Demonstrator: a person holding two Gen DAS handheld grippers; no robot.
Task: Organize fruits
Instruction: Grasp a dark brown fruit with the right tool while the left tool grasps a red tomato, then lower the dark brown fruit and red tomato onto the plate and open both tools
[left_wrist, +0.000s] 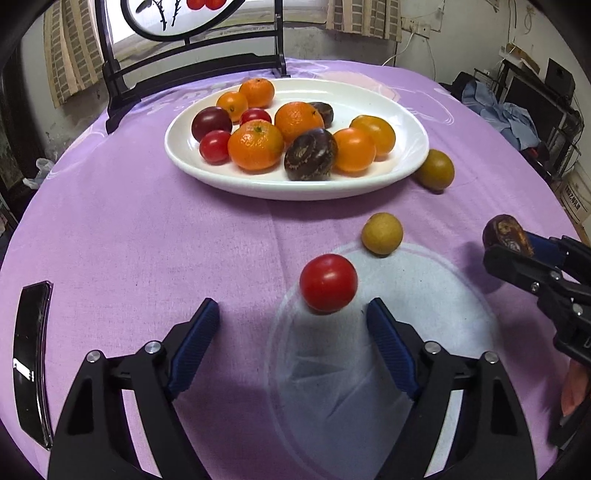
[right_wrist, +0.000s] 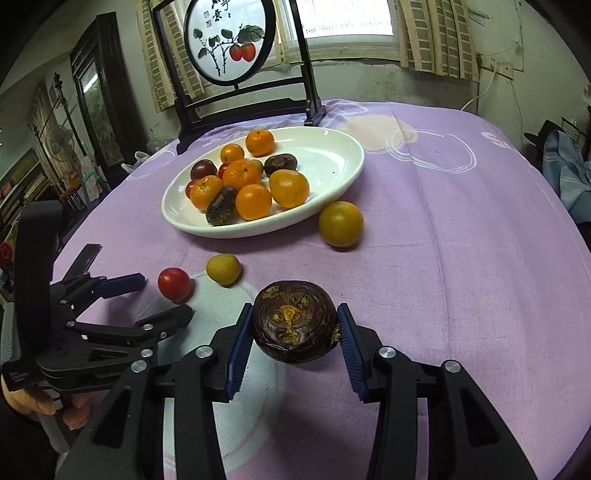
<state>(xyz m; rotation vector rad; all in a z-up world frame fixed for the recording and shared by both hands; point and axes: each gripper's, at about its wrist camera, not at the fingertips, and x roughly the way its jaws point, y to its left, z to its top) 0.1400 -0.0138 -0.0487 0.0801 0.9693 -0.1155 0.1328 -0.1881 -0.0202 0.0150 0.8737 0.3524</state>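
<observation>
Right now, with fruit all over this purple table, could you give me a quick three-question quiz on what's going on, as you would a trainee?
1. True or false: the right hand-held gripper is shut on a dark brown water chestnut.
2. Which loose fruit lies just ahead of the open left hand-held gripper? A) a purple plum B) the red tomato C) a banana
3. Fill in: the greenish-yellow citrus rests on the cloth beside the white ____.

Key: 1 true; 2 B; 3 plate.
</observation>
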